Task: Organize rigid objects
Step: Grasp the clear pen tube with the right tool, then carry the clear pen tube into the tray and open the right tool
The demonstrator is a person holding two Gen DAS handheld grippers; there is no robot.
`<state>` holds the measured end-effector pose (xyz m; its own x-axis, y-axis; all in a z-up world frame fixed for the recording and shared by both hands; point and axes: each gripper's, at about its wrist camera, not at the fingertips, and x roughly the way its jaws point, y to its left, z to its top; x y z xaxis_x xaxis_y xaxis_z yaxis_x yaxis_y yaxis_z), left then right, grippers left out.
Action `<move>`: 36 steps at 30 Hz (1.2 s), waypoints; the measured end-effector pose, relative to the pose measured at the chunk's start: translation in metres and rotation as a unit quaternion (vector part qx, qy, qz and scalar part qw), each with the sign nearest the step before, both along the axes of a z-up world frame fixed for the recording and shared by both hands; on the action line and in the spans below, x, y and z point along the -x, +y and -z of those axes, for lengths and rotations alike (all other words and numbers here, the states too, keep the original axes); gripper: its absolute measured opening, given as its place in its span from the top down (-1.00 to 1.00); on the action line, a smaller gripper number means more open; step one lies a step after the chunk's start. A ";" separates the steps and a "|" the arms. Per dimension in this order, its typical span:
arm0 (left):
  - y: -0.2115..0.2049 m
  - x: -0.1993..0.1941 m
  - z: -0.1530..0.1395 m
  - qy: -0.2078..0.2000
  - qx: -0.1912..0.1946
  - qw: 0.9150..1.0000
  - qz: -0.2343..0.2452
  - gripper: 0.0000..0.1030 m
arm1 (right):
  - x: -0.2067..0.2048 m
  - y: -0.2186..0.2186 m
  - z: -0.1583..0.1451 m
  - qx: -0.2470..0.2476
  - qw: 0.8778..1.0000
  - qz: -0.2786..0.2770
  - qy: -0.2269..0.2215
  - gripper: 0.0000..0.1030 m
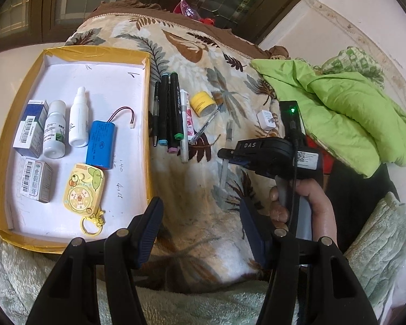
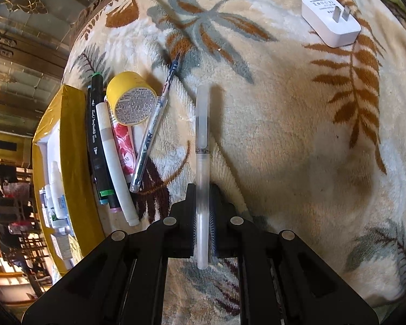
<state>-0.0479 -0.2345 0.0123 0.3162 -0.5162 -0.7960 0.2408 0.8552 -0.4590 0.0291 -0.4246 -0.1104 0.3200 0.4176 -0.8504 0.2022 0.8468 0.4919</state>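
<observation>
My right gripper (image 2: 202,189) is shut on a frosted white pen (image 2: 202,124) that points forward along the fingers, just above the leaf-patterned blanket (image 2: 284,135). The pen also shows in the left wrist view (image 1: 224,170) under the right gripper body (image 1: 259,157). My left gripper (image 1: 200,211) is open and empty, low over the blanket beside the yellow-rimmed tray (image 1: 19,86). The tray holds medicine boxes (image 1: 31,127), two white bottles (image 1: 78,117), a blue battery pack (image 1: 100,144) and a yellow keychain toy (image 1: 84,189).
A row of markers and pens (image 1: 170,111) lies beside the tray, with a yellow jar (image 1: 202,103), a clear pen (image 2: 151,132) and a pink tube (image 2: 124,146). A white charger plug (image 2: 330,19) lies farther right. A green jacket (image 1: 338,108) is heaped at the right.
</observation>
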 end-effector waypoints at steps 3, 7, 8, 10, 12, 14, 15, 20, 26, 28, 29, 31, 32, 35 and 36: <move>0.002 -0.003 0.001 -0.002 0.006 1.000 -0.003 -0.15 | 0.010 -0.013 -0.009 -0.015 0.999 0.033 -0.007 0.84; 0.002 -0.010 0.005 0.007 0.015 1.000 -0.006 -0.15 | 0.028 -0.030 -0.028 -0.077 0.992 0.094 -0.035 0.84; 0.002 -0.012 0.007 0.008 0.016 1.000 -0.006 -0.15 | 0.031 -0.031 -0.032 -0.093 0.989 0.107 -0.042 0.84; -0.002 -0.018 0.009 0.010 0.017 1.000 0.000 -0.15 | 0.033 -0.032 -0.037 -0.117 0.984 0.124 -0.055 0.84; -0.007 -0.025 0.012 0.008 0.011 1.000 0.008 -0.15 | 0.032 -0.034 -0.039 -0.124 0.980 0.142 -0.059 0.84; -0.011 -0.032 0.015 0.010 0.007 1.000 0.012 -0.15 | 0.032 -0.042 -0.038 -0.129 0.978 0.156 -0.060 0.84; -0.014 -0.038 0.017 0.013 0.008 1.000 0.015 -0.15 | 0.031 -0.047 -0.038 -0.131 0.977 0.158 -0.062 0.84; -0.047 -0.075 0.024 0.013 -0.004 0.999 0.041 -0.15 | 0.033 -0.074 -0.046 -0.122 0.974 0.173 -0.086 0.84; -0.106 -0.126 0.052 0.023 -0.070 0.994 0.081 -0.13 | 0.027 -0.084 -0.029 -0.130 0.972 0.180 -0.078 0.84; -0.120 -0.137 0.060 0.018 -0.088 0.992 0.088 -0.05 | 0.026 -0.086 -0.027 -0.134 0.970 0.184 -0.081 0.84; -0.125 -0.141 0.064 0.018 -0.097 0.991 0.086 0.05 | 0.025 -0.087 -0.027 -0.133 0.970 0.184 -0.083 0.83; -0.137 -0.152 0.077 0.025 -0.118 0.988 0.094 0.07 | 0.023 -0.086 -0.026 -0.134 0.970 0.183 -0.086 0.83; -0.141 -0.154 0.084 0.030 -0.134 0.986 0.096 0.12 | 0.021 -0.083 -0.026 -0.133 0.971 0.180 -0.086 0.83; -0.146 -0.155 0.098 0.026 -0.171 0.981 0.092 0.68 | 0.018 -0.080 -0.024 -0.133 0.971 0.177 -0.087 0.83; -0.145 -0.151 0.097 0.016 -0.181 0.980 0.086 0.73 | 0.017 -0.079 -0.023 -0.132 0.971 0.177 -0.088 0.83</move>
